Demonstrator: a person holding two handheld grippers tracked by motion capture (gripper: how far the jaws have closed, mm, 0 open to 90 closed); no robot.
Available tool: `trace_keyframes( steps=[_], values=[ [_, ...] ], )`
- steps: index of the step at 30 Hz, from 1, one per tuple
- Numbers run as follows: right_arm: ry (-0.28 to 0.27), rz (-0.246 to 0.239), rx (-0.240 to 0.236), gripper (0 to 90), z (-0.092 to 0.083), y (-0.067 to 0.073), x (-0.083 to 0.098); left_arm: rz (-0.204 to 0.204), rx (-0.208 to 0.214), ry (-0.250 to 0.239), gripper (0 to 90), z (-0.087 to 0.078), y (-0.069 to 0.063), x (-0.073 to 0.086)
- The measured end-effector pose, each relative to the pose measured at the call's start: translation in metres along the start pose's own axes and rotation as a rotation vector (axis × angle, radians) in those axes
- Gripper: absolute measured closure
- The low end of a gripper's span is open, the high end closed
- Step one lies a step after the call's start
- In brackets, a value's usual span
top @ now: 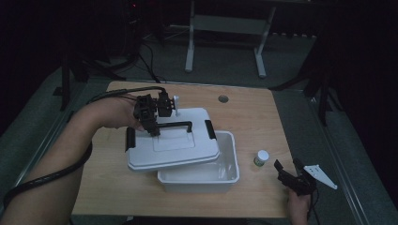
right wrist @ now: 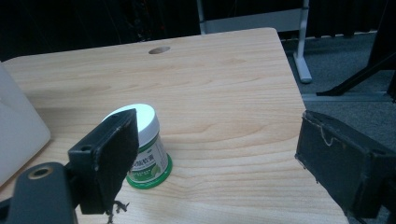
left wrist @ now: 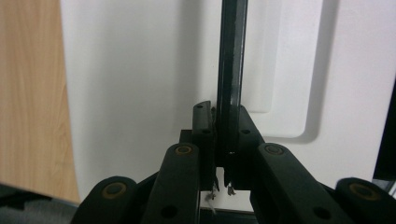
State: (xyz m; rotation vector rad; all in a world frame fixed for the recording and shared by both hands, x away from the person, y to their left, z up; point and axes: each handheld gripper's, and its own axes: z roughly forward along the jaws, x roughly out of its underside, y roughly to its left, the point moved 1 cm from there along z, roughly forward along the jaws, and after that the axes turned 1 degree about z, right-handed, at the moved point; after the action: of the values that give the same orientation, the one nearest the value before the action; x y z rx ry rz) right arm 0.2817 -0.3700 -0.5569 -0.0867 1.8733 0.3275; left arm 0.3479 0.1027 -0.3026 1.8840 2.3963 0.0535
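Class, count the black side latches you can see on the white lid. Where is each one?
2. One latch hangs at the lid's left end, the other latch at its right end, above the open bin. Others may be hidden on the far sides.

The high view looks down from above at the whole worktop (top: 263, 112). The left gripper view sits very close to the white lid (left wrist: 140, 70), also seen from above. The right gripper view looks low across the worktop at the little jar (right wrist: 147, 149).

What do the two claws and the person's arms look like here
Both claws are black, with two flat jaws on linked bars held by brass-coloured pins. The left claw trails a thick black cable over the bare forearm; no sleeve shows. The right claw carries a grey three-cornered plate. Its pads look worn, with frayed threads at the edges.
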Motion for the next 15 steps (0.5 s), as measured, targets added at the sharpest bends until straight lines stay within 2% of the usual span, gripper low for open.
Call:
trace_keyframes(
  steps=[6, 7, 11, 15],
  values=[
    [-0.002, 0.003, 0.001, 12.8, 0.0, 0.0, 0.0, -0.011, 0.02, 0.0, 83.4, 0.005, 0.002, 0.01],
    [-0.002, 0.004, 0.001, 12.8, 0.0, 0.0, 0.0, -0.007, 0.012, 0.0, 83.4, 0.005, 0.001, 0.012],
    [-0.001, 0.004, 0.001, 12.8, 0.0, 0.0, 0.0, -0.038, 0.014, -0.008, 83.4, 0.001, 0.003, 0.022],
    [0.001, 0.004, 0.001, 12.8, 0.0, 0.0, 0.0, -0.053, -0.003, -0.007, 83.4, -0.002, 0.003, 0.033]
  ],
)
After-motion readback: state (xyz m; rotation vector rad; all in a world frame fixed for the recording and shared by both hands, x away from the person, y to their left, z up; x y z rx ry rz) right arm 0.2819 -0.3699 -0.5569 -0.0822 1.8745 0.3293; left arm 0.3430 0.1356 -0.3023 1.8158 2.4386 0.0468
